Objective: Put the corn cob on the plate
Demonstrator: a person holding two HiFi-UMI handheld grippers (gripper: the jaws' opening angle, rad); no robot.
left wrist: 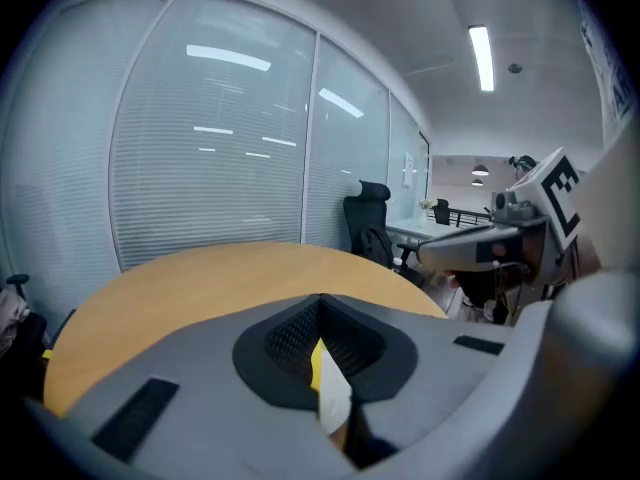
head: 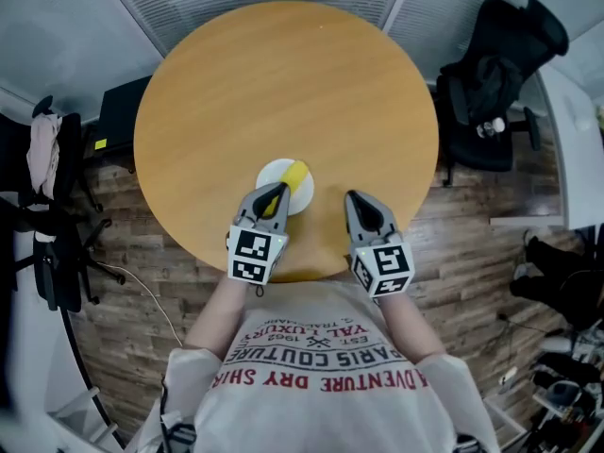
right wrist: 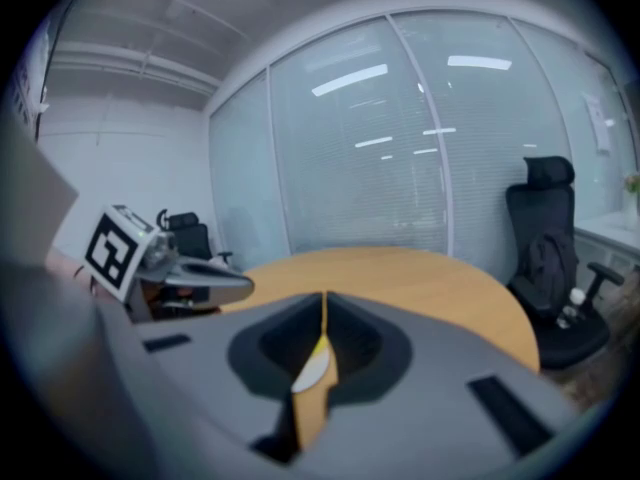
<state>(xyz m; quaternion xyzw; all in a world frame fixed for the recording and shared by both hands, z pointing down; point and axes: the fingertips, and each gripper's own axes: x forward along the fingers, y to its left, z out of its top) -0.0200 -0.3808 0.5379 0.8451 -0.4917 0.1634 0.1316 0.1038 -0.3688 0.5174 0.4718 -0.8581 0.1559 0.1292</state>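
Observation:
The yellow corn cob (head: 296, 175) lies on a small white plate (head: 272, 174) near the front edge of the round wooden table (head: 283, 83). My left gripper (head: 276, 194) hovers over the plate's near side, jaws shut and empty. My right gripper (head: 353, 199) is to the right of the plate, also shut with nothing in it. In the left gripper view the left gripper (left wrist: 320, 303) shows closed jaws, with a sliver of corn (left wrist: 316, 363) and plate (left wrist: 334, 398) below them. The right gripper view likewise shows the right gripper (right wrist: 325, 303) closed above a sliver of plate (right wrist: 311, 372).
A black office chair (head: 495, 74) stands to the right of the table. More dark chairs (head: 47, 215) and a black box (head: 118, 111) are at the left. Glass walls with blinds run behind the table, over a wood-plank floor (head: 472, 225).

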